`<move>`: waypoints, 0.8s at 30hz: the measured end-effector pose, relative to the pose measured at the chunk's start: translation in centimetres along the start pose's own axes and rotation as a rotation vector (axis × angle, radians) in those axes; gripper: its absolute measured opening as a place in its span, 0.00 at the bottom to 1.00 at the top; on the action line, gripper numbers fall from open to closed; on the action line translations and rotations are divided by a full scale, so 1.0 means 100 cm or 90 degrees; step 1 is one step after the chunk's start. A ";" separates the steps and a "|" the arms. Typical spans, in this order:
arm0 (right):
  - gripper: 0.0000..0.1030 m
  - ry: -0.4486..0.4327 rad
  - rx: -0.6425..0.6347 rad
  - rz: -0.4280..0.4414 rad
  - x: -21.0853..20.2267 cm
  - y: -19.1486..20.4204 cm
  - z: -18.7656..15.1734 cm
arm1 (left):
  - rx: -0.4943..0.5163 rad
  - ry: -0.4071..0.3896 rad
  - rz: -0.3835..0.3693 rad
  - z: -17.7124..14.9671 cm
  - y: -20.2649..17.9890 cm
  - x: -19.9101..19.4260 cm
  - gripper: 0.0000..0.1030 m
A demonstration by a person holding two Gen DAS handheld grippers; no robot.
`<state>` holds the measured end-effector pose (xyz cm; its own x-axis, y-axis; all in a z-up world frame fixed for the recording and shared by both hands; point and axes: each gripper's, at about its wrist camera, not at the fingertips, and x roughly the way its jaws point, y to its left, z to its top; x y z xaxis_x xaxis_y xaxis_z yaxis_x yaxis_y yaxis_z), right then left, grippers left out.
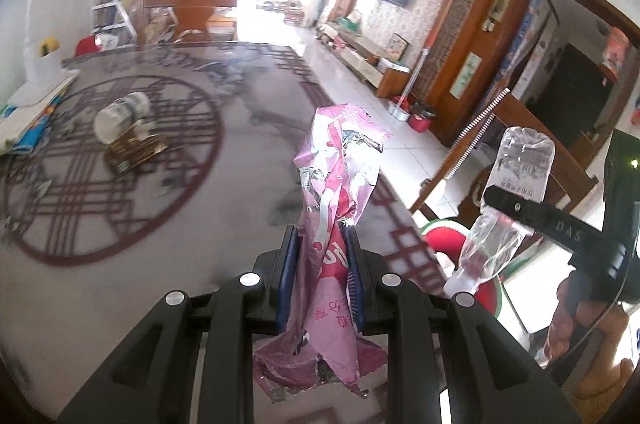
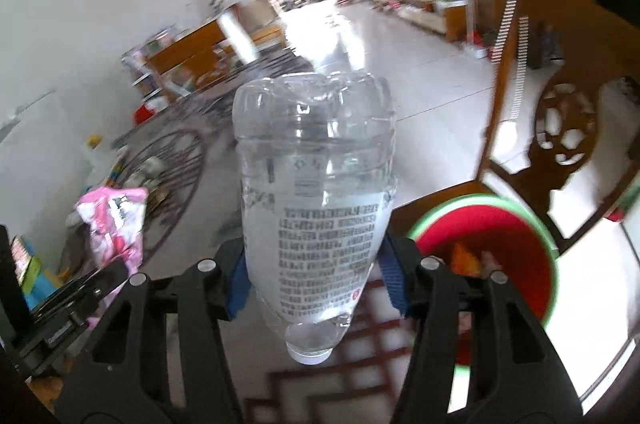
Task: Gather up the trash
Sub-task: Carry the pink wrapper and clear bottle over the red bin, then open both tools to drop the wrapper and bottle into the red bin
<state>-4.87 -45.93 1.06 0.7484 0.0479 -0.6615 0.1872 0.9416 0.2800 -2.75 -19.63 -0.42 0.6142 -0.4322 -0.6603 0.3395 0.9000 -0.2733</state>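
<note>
While both hands hover over the desk (image 1: pixel 120 224) edge, the left claw (image 1: pixel 320 280) pinches a crumpled pink wrapper (image 1: pixel 340 176) (thin, floppy film, nearly weightless), gripped near its lower half so the top flops free. The right claw (image 2: pixel 316 272) clamps an empty clear plastic bottle (image 2: pixel 316 184) at its tapered shoulder, cap end down; it looks light, slick and easily dented, so a hold on the labelled waist seems surer. A red bin (image 2: pixel 492 256) with a green rim sits just beyond the desk.
</note>
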 end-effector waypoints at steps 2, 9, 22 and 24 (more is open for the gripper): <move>0.51 -0.009 0.008 -0.029 -0.004 -0.014 0.002 | 0.012 0.003 -0.009 0.002 -0.013 0.004 0.20; 0.51 -0.017 0.127 -0.122 -0.011 -0.088 -0.004 | 0.033 0.052 -0.088 0.003 -0.072 0.039 0.20; 0.53 -0.018 0.304 -0.232 -0.020 -0.162 -0.023 | 0.131 0.185 -0.206 0.004 -0.190 0.134 0.56; 0.58 -0.019 0.316 -0.243 -0.019 -0.167 -0.024 | 0.133 0.180 -0.217 0.002 -0.192 0.134 0.66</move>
<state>-10.96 -60.91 -4.03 0.5861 -0.2774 -0.7613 0.7127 0.6234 0.3216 -0.91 -42.70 -3.89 0.2363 -0.6417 -0.7297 0.6413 0.6672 -0.3790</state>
